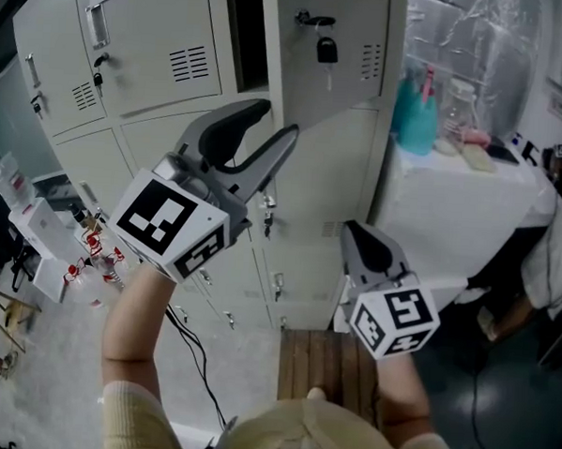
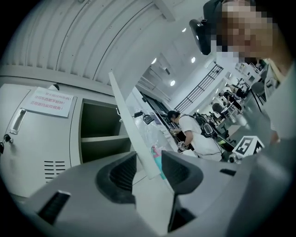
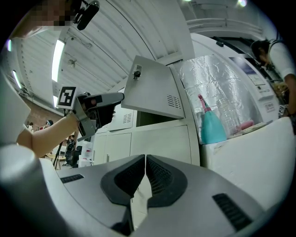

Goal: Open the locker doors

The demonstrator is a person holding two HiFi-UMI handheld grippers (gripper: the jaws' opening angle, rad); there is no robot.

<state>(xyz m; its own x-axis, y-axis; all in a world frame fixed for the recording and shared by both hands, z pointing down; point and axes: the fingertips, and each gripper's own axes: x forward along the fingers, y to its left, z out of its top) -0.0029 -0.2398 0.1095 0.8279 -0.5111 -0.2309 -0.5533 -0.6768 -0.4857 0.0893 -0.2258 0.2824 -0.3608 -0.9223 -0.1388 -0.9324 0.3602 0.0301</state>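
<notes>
A bank of pale grey lockers fills the head view. One upper door hangs open with a key in its lock, and the dark compartment shows beside it. My left gripper is open, just below that door's lower corner. In the left gripper view the door's edge lines up with the gap of the left gripper, untouched by the pads. My right gripper is lower and to the right, shut and empty. From the right gripper I see the door and the left gripper.
A table under a white cloth stands right of the lockers with a teal bottle on it. A wooden pallet lies on the floor below. Boxes and clutter sit at the left. A person is at the far right.
</notes>
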